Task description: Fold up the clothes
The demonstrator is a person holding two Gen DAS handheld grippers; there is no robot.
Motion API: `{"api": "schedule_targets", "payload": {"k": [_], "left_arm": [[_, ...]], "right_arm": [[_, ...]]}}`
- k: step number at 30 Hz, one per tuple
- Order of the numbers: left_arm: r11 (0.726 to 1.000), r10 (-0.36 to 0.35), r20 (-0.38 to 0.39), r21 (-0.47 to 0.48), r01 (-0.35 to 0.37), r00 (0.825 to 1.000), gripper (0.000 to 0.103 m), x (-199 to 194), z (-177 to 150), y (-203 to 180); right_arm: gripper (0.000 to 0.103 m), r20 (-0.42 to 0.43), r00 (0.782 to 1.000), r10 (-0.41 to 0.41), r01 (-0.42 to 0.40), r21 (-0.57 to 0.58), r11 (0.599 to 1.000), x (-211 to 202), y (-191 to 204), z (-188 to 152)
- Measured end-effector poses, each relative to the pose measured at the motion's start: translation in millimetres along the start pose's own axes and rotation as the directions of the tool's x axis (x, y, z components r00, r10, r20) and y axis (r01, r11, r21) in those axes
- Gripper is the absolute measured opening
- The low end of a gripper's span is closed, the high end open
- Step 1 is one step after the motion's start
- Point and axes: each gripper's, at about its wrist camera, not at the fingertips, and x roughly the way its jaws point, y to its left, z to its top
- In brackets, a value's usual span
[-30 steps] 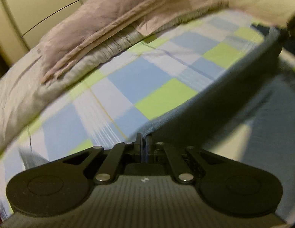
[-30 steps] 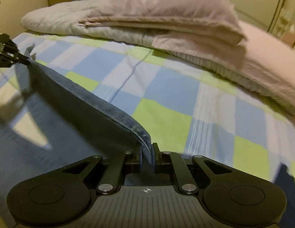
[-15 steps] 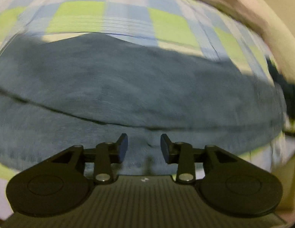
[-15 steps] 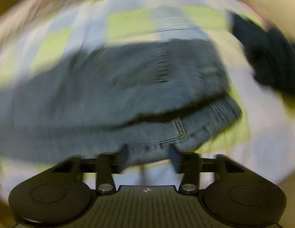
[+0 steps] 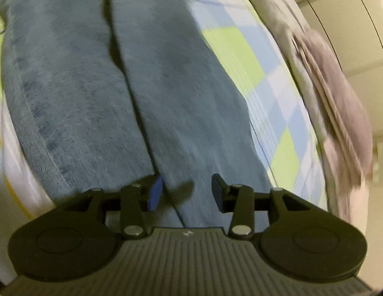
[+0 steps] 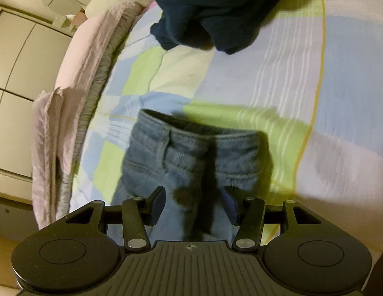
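Blue jeans (image 5: 97, 79) lie flat on the checked bedsheet (image 5: 243, 56), folded lengthwise with one half over the other along a middle seam. My left gripper (image 5: 186, 192) is open and empty just above the leg end. In the right wrist view the jeans' waistband (image 6: 196, 133) with belt loop and pocket faces away from me. My right gripper (image 6: 194, 202) is open and empty above the jeans near the waist.
A dark navy garment (image 6: 216, 12) lies bunched on the sheet beyond the waistband. A folded pink-grey quilt (image 5: 339, 103) runs along the bed's far side, also in the right wrist view (image 6: 75, 79). Cream wardrobe doors (image 6: 13, 56) stand behind it.
A second ago both grippers were shut on the jeans' edge, holding it up. They laid it down and opened. Now both hover open over the folded jeans, turned to face along them.
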Motion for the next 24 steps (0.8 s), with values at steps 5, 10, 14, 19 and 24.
{"api": "schedule_targets", "payload": {"k": [5,10,14,19,24], "left_arm": [[0.999,-0.012,0.055,-0.040,0.014,0.998,0.013,15.3,9.3,6.5],[0.990,-0.066,0.114,0.131,0.051,0.991,0.005,-6.3,15.3,-12.6],[0.970,-0.088,0.161,0.240,0.048,0.983,0.005,-47.0,3.3,-12.5],[0.961,0.006,0.136,0.272,-0.043,0.991,0.005,-58.5,-19.6,12.3],[0.956,0.004,0.168,0.289,-0.053,0.986,0.005,-53.1,-32.5,12.5]], "right_arm": [[0.054,-0.014,0.999,0.031,-0.032,-0.008,0.999,5.8,-6.6,6.8],[0.006,-0.037,0.999,0.010,-0.014,-0.099,0.995,8.5,7.4,15.6],[0.005,0.007,0.995,0.100,-0.097,-0.170,0.981,-31.4,27.2,19.7],[0.005,-0.051,0.999,-0.012,0.003,-0.169,0.986,-45.1,-3.6,19.1],[0.005,-0.031,1.000,0.000,-0.006,-0.175,0.984,-45.0,-9.8,17.4]]}}
